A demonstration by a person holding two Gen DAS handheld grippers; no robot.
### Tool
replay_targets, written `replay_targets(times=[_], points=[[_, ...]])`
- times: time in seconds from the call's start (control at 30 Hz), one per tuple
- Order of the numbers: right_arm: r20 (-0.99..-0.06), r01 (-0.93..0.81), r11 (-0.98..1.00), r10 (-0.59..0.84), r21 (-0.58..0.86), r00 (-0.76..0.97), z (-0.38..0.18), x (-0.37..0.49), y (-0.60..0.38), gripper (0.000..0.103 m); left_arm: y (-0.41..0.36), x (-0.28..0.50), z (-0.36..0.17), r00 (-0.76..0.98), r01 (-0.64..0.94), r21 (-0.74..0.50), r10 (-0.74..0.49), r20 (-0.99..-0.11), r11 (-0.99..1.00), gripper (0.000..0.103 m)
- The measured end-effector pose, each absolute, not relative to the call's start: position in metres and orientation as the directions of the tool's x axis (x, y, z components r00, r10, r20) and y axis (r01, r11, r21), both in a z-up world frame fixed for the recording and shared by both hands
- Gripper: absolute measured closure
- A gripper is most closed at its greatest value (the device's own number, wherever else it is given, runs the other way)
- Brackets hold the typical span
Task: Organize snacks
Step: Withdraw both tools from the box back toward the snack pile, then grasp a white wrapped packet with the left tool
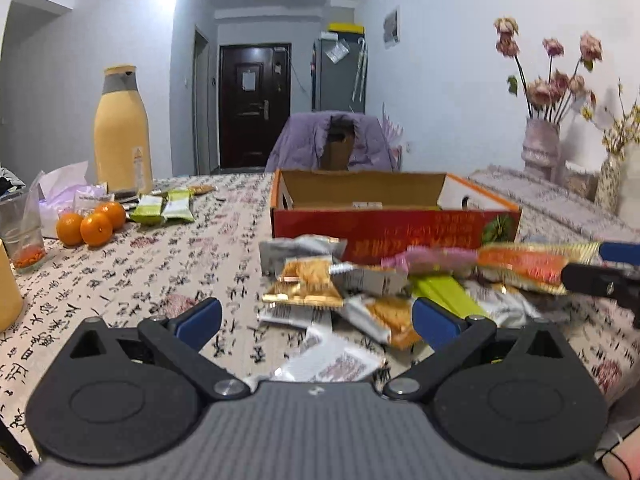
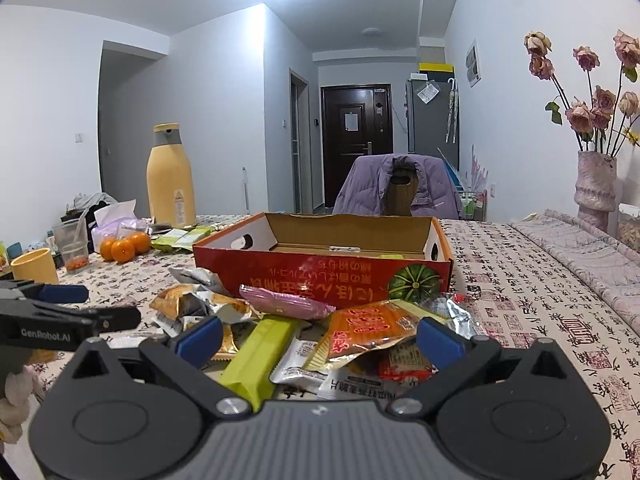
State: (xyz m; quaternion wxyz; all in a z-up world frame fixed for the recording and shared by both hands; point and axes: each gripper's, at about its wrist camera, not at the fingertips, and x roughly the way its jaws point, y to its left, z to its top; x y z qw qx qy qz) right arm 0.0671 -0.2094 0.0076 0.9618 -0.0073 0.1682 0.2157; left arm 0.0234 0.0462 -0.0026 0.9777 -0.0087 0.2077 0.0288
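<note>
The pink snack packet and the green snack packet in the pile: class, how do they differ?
The pink snack packet lies crosswise just in front of the red box; the green snack packet runs toward the camera. The pink one looks softer and crinkled, the green one flat and boxy. Both are long, narrow and rest in the same pile.

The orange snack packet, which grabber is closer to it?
Right. The right gripper is open with the orange packet between its fingers. The left gripper is open over the gold packets, off to that packet's left.
</note>
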Motion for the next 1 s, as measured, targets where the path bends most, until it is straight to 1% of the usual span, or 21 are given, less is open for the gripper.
replay_targets(times=[0.37, 0.5, 0.57, 0.6, 0.67, 0.7, 0.73, 0.77, 0.8, 0.83, 0.87, 0.93, 1.0], points=[[-0.342, -0.395, 0.917, 0.390, 0.058, 0.855, 0.004, 0.072, -0.212, 0.000, 0.049, 0.048, -0.025, 0.840, -0.055, 0.055, 0.076, -0.537, 0.997, 0.000], [-0.354, -0.380, 0.923, 0.375, 0.060, 0.856, 0.000, 0.074, -0.216, 0.000, 0.050, 0.051, -0.031, 0.827, -0.033, 0.065, 0.064, -0.559, 0.997, 0.001], [-0.359, -0.372, 0.926, 0.370, 0.065, 0.857, -0.001, 0.075, -0.218, 0.000, 0.050, 0.053, -0.033, 0.820, -0.032, 0.049, 0.055, -0.569, 0.998, 0.003], [-0.361, -0.370, 0.927, 0.368, 0.066, 0.857, -0.002, 0.075, -0.219, 0.000, 0.052, 0.054, -0.035, 0.816, -0.029, 0.032, 0.042, -0.577, 0.999, 0.008], [-0.362, -0.368, 0.928, 0.365, 0.065, 0.858, -0.003, 0.076, -0.219, 0.000, 0.053, 0.056, -0.037, 0.814, -0.024, 0.005, 0.023, -0.580, 1.000, 0.011], [-0.362, -0.367, 0.928, 0.365, 0.064, 0.858, -0.003, 0.075, -0.220, 0.000, 0.053, 0.055, -0.037, 0.817, -0.022, 0.006, 0.021, -0.577, 1.000, 0.017], [-0.362, -0.367, 0.928, 0.364, 0.064, 0.858, -0.003, 0.075, -0.220, 0.000, 0.052, 0.055, -0.037, 0.819, -0.020, 0.008, 0.021, -0.573, 1.000, 0.027], [-0.362, -0.365, 0.929, 0.363, 0.064, 0.859, -0.004, 0.076, -0.221, 0.000, 0.050, 0.054, -0.036, 0.822, -0.016, 0.006, 0.016, -0.569, 1.000, 0.032], [-0.362, -0.364, 0.929, 0.362, 0.065, 0.859, -0.004, 0.076, -0.221, 0.000, 0.049, 0.053, -0.035, 0.824, -0.010, 0.004, 0.010, -0.566, 1.000, 0.046], [-0.362, -0.363, 0.929, 0.361, 0.066, 0.859, -0.004, 0.076, -0.221, 0.000, 0.048, 0.053, -0.034, 0.827, -0.004, 0.004, 0.006, -0.562, 1.000, 0.057], [-0.363, -0.362, 0.930, 0.361, 0.067, 0.859, -0.004, 0.076, -0.221, 0.000, 0.047, 0.052, -0.033, 0.828, 0.001, -0.001, -0.002, -0.561, 1.000, 0.057], [-0.363, -0.363, 0.929, 0.362, 0.068, 0.858, -0.005, 0.074, -0.221, 0.000, 0.046, 0.050, -0.033, 0.830, 0.001, -0.009, -0.005, -0.557, 1.000, 0.062], [-0.365, -0.362, 0.930, 0.361, 0.067, 0.858, -0.005, 0.075, -0.221, 0.000, 0.046, 0.048, -0.032, 0.833, -0.005, -0.019, -0.006, -0.553, 1.000, 0.062]])
